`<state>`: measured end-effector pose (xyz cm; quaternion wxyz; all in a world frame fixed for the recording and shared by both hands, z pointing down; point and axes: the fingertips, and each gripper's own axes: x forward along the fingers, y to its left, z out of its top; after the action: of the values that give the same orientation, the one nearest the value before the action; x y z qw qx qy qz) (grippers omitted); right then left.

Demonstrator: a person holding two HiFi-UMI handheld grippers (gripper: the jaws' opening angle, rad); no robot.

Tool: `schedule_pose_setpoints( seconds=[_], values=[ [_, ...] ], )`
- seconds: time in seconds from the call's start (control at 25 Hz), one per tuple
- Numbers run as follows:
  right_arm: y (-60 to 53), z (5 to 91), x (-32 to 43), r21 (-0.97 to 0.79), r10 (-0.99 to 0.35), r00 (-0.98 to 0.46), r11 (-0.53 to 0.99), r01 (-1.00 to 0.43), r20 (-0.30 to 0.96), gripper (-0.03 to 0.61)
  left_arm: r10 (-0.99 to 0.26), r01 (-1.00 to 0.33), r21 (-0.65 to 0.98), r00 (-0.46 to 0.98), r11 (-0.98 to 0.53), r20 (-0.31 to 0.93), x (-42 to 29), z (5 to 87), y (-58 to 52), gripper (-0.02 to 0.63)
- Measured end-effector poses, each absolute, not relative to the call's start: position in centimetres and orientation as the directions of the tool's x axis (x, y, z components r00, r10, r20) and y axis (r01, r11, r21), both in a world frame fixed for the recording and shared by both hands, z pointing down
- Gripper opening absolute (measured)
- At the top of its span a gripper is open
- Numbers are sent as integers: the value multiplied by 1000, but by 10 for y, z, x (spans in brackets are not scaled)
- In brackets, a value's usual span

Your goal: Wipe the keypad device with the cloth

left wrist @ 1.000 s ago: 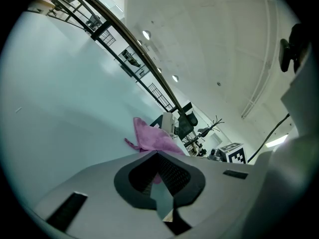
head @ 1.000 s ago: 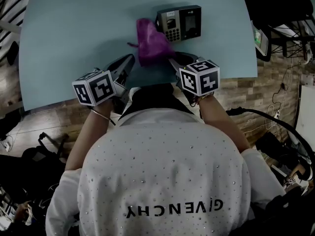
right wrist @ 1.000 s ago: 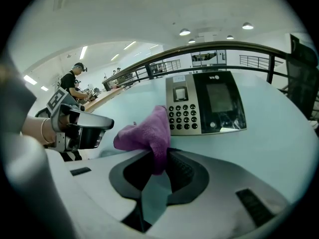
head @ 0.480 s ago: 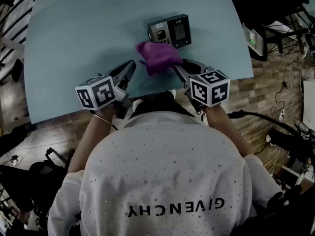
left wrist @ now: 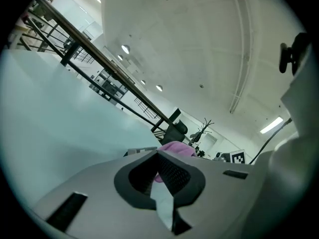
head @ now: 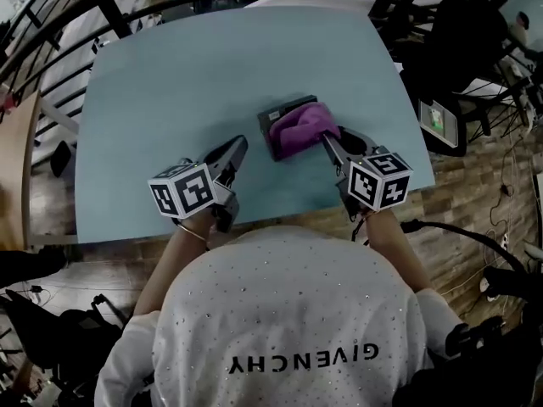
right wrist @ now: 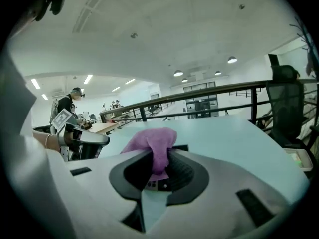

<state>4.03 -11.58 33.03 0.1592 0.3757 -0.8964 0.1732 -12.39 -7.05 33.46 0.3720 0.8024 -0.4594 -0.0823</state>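
Head view: the crumpled purple cloth [head: 304, 125] lies draped over the dark rectangular keypad device [head: 273, 128], close to the pale blue table's [head: 170, 91] near edge. The right gripper [head: 331, 141] pinches it.

Left gripper view: the left gripper [left wrist: 158, 156] is closed and empty.

Right gripper view: the jaws clamp 1 cloth fold. The device is unbraced, so wiping strokes could push it off the table.

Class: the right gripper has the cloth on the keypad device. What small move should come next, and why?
Probably slide the right gripper leftward, dragging the cloth across the keypad device: the jaws pinch the cloth, bunched on the device, whose left edge shows uncovered.
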Motion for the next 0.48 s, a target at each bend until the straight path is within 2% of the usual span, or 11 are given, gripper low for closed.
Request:
schedule_pose_setpoints(
  seconds=[0.2, 0.48],
  values=[
    [-145, 282, 69, -186, -648, -697, 677, -712, 307, 63, -835, -677, 675, 524, -292, 165, -104, 306, -83, -6],
    [-166, 216, 151, -232, -658, -737, 701, -674, 151, 63, -937, -742, 634, 341, -217, 79, -56, 263, -96, -6]
  ],
)
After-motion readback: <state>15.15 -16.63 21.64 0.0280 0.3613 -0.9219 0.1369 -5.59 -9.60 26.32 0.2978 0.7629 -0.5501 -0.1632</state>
